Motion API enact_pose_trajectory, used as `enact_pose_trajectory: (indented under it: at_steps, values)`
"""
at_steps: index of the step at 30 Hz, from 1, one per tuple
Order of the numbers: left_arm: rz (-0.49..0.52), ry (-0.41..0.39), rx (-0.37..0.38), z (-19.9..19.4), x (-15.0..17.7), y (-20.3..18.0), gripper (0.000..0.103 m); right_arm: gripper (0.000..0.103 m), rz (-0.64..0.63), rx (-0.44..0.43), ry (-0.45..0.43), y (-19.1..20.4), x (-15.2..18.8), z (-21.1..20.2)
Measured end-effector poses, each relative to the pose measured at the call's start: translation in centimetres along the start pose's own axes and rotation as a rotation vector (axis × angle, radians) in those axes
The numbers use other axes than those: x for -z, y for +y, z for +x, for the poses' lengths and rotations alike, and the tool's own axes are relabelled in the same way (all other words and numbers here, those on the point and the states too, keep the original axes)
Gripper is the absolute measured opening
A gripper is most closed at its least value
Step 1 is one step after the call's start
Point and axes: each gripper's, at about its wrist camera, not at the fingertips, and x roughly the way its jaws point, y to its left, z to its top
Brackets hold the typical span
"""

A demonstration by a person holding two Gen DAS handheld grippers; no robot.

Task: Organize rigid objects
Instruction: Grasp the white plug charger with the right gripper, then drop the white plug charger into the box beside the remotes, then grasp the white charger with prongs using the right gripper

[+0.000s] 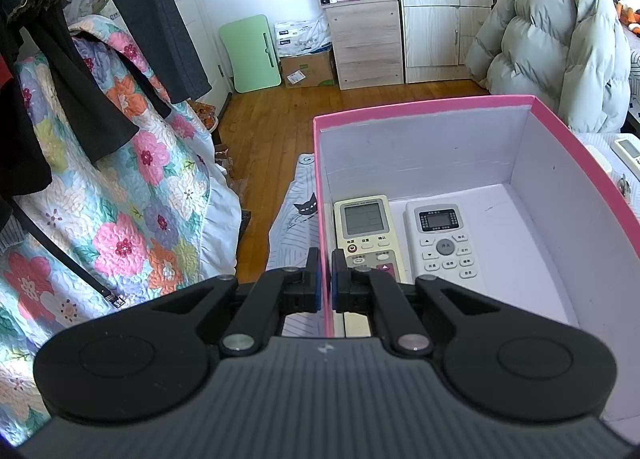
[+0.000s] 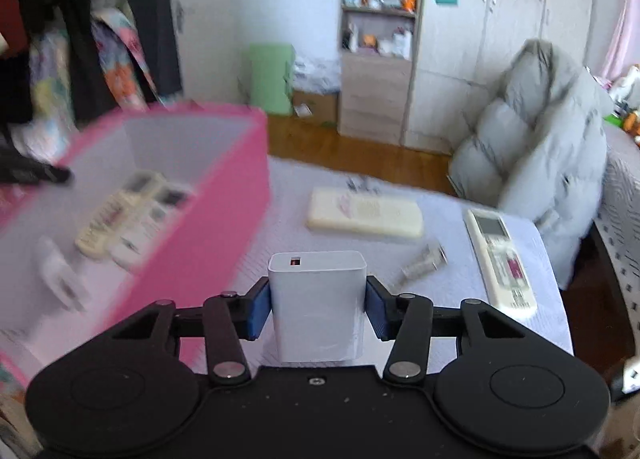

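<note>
Left tongs (image 1: 325,279): closed on the left wall of the pink box (image 1: 420,105), one finger outside it and one inside.
Right tongs (image 2: 318,309): gripping a white charger block (image 2: 318,303) by its two sides, port face pointing away, held above the near edge of the bed (image 2: 440,323).
Pink box: open-topped with a white interior, at the left of the bed in the right wrist view.
Inside the box: a cream remote (image 1: 364,229) along the left wall, with a white remote (image 1: 442,243) just beside it on the right, both face up.
On the bed, right of the box: a cream slab-shaped item (image 2: 364,215) farther off, a long white remote (image 2: 500,259) at the right, and a small blurred clear object (image 2: 424,263) between them.
Far background: a grey puffer jacket (image 2: 532,163) and a wooden shelf unit (image 1: 360,15).
</note>
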Motion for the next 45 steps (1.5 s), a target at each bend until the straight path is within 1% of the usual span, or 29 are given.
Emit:
enact_pose_trajectory:
  at_steps: [3, 5, 7, 9, 11, 14, 16, 19, 22, 23, 24, 25, 27, 29, 32, 33, 34, 36, 38, 41, 45]
  values:
    - [-0.002, 0.0, 0.001, 0.0, 0.0, 0.0, 0.003, 0.054, 0.0, -0.109, -0.073, 1.4, -2.1, -2.5]
    - [-0.004, 0.001, 0.001, 0.0, 0.0, 0.1, 0.003, 0.055, -0.047, -0.159, -0.095, 3.2, -3.1, -3.8]
    - [-0.008, 0.001, 0.007, 0.1, 0.0, 0.2, 0.003, 0.055, -0.118, -0.222, -0.09, 5.2, -3.8, -4.3]
    - [-0.015, 0.0, 0.013, 0.1, 0.0, 0.4, 0.003, 0.055, -0.154, -0.304, -0.029, 6.6, -4.5, -3.1]
    - [-0.02, 0.0, 0.016, 0.1, 0.0, 0.5, 0.003, 0.055, -0.154, -0.35, 0.067, 7.6, -4.8, -1.1]
    - [-0.022, 0.001, 0.016, 0.1, 0.0, 0.7, 0.003, 0.054, -0.16, -0.359, 0.208, 9.2, -4.6, 2.7]
    - [-0.019, 0.001, 0.014, 0.2, 0.0, 0.7, 0.003, 0.054, -0.187, -0.353, 0.267, 10.4, -4.3, 4.6]
    - [-0.019, 0.001, 0.014, 0.2, 0.0, 0.9, 0.003, 0.054, -0.237, -0.316, 0.316, 12.0, -3.9, 6.7]
    - [-0.024, 0.001, 0.018, 0.2, 0.0, 0.8, 0.003, 0.055, -0.184, -0.309, 0.37, 12.6, -3.6, 8.6]
    - [-0.026, 0.004, 0.02, 0.2, 0.1, 0.8, 0.003, 0.061, -0.152, -0.316, 0.374, 12.4, -3.6, 8.9]
    - [-0.03, 0.008, 0.025, 0.3, 0.1, 0.8, 0.003, 0.063, -0.122, -0.334, 0.362, 12.0, -3.6, 8.8]
    - [-0.033, 0.007, 0.029, 0.3, 0.1, 0.9, 0.003, 0.063, -0.099, -0.375, 0.338, 11.6, -3.9, 8.6]
    - [-0.033, 0.008, 0.029, 0.3, 0.1, 0.9, 0.003, 0.066, -0.041, -0.461, 0.264, 10.6, -3.8, 7.0]
    - [-0.035, 0.008, 0.033, 0.3, 0.1, 0.9, 0.003, 0.067, -0.03, -0.497, 0.171, 9.6, -3.7, 5.0]
    - [-0.029, 0.008, 0.025, 0.3, 0.1, 0.8, 0.003, 0.067, -0.037, -0.447, -0.003, 7.5, -3.3, 1.6]
    - [-0.026, 0.009, 0.022, 0.3, 0.1, 0.8, 0.003, 0.068, -0.037, -0.424, -0.032, 6.7, -3.2, 0.9]
    - [-0.025, 0.009, 0.022, 0.3, 0.1, 0.8, 0.003, 0.07, -0.038, -0.401, -0.039, 6.0, -3.0, 0.5]
    - [-0.024, 0.009, 0.021, 0.4, 0.1, 0.7, 0.003, 0.07, -0.029, -0.35, -0.007, 4.3, -2.0, 0.0]
    - [-0.021, 0.009, 0.018, 0.4, 0.1, 0.7, 0.003, 0.07, 0.011, -0.304, 0.025, 2.4, -1.0, -0.4]
    - [-0.019, 0.009, 0.016, 0.4, 0.0, 0.7, 0.003, 0.07, 0.067, -0.251, 0.104, -0.2, 0.9, -0.6]
    - [-0.014, 0.009, 0.013, 0.3, -0.1, 0.6, 0.003, 0.07, 0.145, -0.146, 0.197, -2.7, 3.5, -0.9]
